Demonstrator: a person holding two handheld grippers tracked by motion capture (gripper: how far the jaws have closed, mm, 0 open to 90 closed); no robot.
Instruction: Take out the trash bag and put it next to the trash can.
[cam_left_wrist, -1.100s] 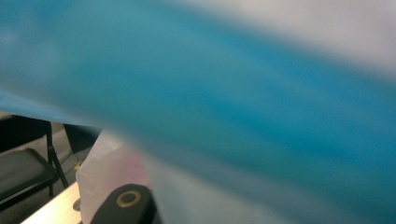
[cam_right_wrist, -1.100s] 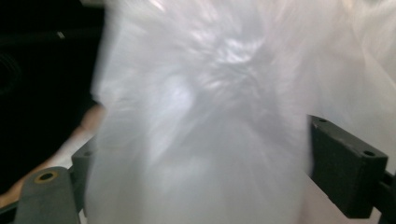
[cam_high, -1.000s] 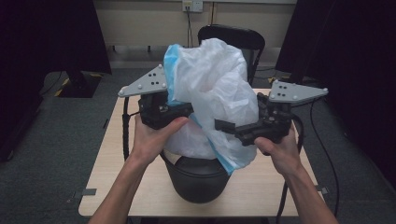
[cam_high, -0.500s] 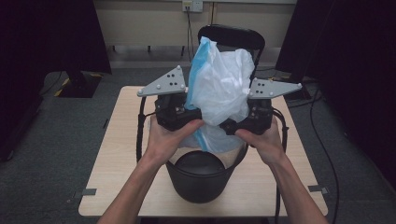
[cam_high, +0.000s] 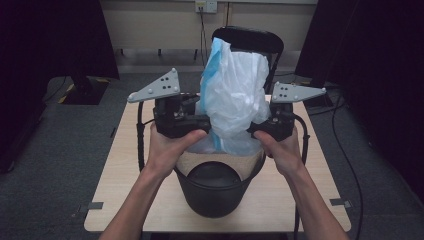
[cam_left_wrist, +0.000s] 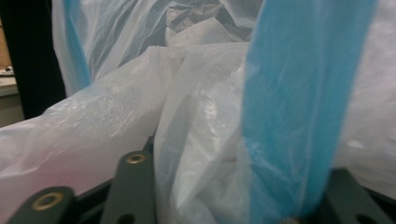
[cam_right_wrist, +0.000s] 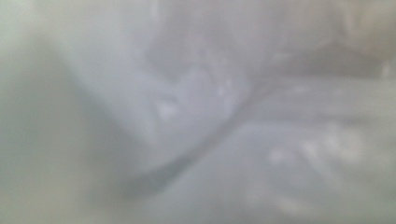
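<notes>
- Bench of pale wood carries my work, with a black folding chair standing at its far edge.
- White plastic bag with a blue stripe rises upright between my two hands, above the bucket's mouth; its clear lower part hangs down onto the bucket's rim.
- Black bucket sits on the bench's near half, directly under the bag.
- Left tool meets the bag's left side; its jaws have just been opening and now stand part-way spread with crumpled film and the blue stripe bunched between them, as the left gripper view shows.
- Right tool is at the bag's right side; its jaws have just been closing and are pressed together, and I cannot tell from the blurred right gripper view whether film is caught in them.
</notes>
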